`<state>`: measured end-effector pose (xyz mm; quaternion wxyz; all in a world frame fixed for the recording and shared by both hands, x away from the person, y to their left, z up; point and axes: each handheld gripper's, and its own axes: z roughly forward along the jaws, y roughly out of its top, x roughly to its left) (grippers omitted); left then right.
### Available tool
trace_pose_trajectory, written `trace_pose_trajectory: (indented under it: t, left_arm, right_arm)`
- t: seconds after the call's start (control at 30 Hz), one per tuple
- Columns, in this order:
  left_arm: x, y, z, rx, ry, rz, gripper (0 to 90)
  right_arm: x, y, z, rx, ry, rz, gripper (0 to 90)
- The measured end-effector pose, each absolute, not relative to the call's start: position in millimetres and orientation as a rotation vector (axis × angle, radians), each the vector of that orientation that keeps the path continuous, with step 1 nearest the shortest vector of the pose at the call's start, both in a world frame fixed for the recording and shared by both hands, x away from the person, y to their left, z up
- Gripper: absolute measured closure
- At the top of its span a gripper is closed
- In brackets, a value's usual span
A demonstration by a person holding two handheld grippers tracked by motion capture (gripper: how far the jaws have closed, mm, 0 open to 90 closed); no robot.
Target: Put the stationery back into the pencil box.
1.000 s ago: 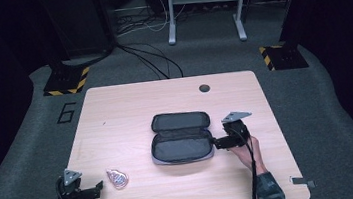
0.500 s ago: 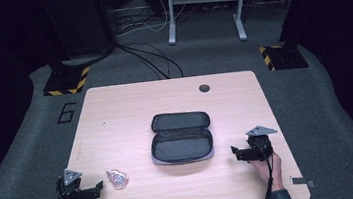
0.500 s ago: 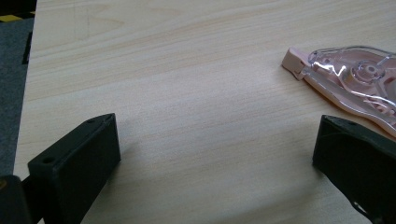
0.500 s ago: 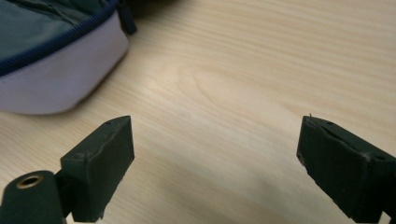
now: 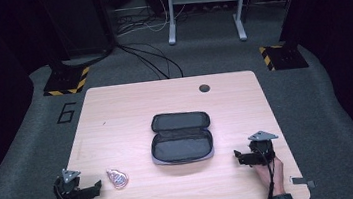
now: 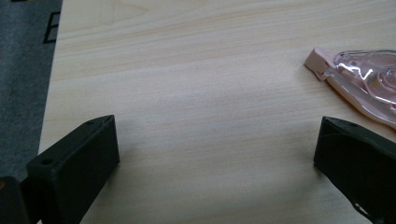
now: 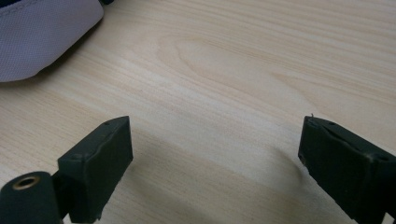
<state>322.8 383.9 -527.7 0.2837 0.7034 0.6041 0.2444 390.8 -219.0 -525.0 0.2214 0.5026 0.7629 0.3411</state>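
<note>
Two grippers, both wide open and empty: the pink tape dispenser (image 5: 117, 177) lies just beside the left gripper (image 5: 95, 189), toward the open case (image 5: 182, 137) mid-worktop (image 5: 130, 110); right gripper (image 5: 238, 156) sits well apart, so I'd say left is nearer

A single digit "6" (image 5: 67, 112) is marked on the grey floor (image 5: 29, 146) beside the table's left edge.

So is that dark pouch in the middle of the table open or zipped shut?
Open: the pouch lies spread flat, lid folded back, its grey lining showing and apparently empty.
</note>
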Motion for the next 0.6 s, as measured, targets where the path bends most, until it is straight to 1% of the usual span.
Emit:
trace_pose_trajectory:
  t: [0.07, 0.27, 0.6]
  left_arm:
    - [320, 383, -525, 1.873, 1.615, 0.627, 0.2]
    - [307, 370, -519, 1.805, 1.598, 0.622, 1.2]
    - [300, 349, -508, 1.801, 1.524, 0.587, 4.2]
  right_arm:
    - [391, -220, -525, 1.381, 2.108, 0.951, 9.7]
    - [391, -221, -526, 1.404, 2.1, 0.925, 10.1]
    - [392, -221, -527, 1.406, 2.107, 0.929, 11.7]
